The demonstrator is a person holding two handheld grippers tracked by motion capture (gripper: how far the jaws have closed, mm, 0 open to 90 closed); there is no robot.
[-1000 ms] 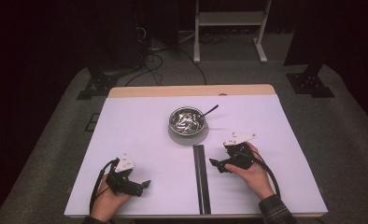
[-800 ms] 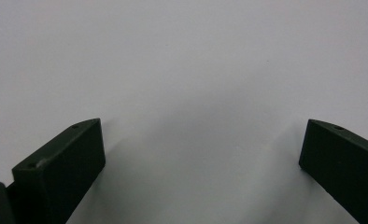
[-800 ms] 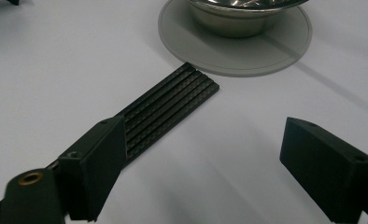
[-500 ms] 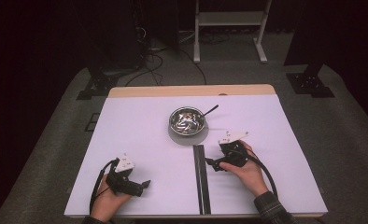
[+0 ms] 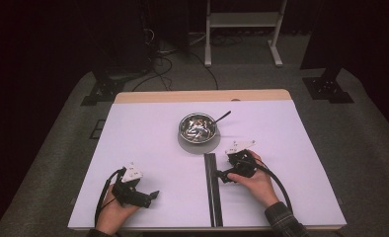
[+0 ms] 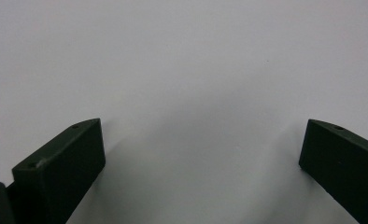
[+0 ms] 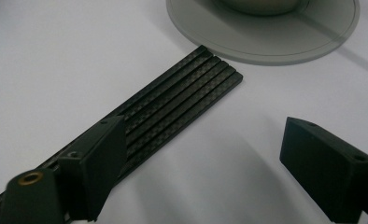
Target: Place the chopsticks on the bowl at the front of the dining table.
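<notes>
- While the person's left hand [image 5: 114, 213] rested near the front edge of the white table [image 5: 148, 128], the left gripper [image 5: 152, 195] lay low over bare tabletop, well apart from everything else.
- In the left gripper view its two black jaws stood wide apart, with nothing but white surface between them.
- The right gripper [image 5: 218, 174] sat in the person's right hand [image 5: 254, 180], just right of the black ribbed strip [image 5: 211, 190] that ran from the table's front edge toward the plate [image 5: 198, 145].
- In the right gripper view its jaws were spread wide and held nothing; the left-hand jaw lay over the black ribbed strip [image 7: 173, 105], the other over bare table. Whether that jaw touched the strip could not be told.
- The strip's far end stopped just short of the grey plate [image 7: 261, 44], close to its rim.
- A metal bowl [image 5: 198, 127] stood on that plate, past the middle of the table, with shiny contents too small to make out.
- A dark handle [image 5: 222, 117] leaned out over the bowl's rim toward the back right.
- A cable [image 5: 276, 180] looped from the right gripper back along the plaid sleeve [image 5: 284, 224].
</notes>
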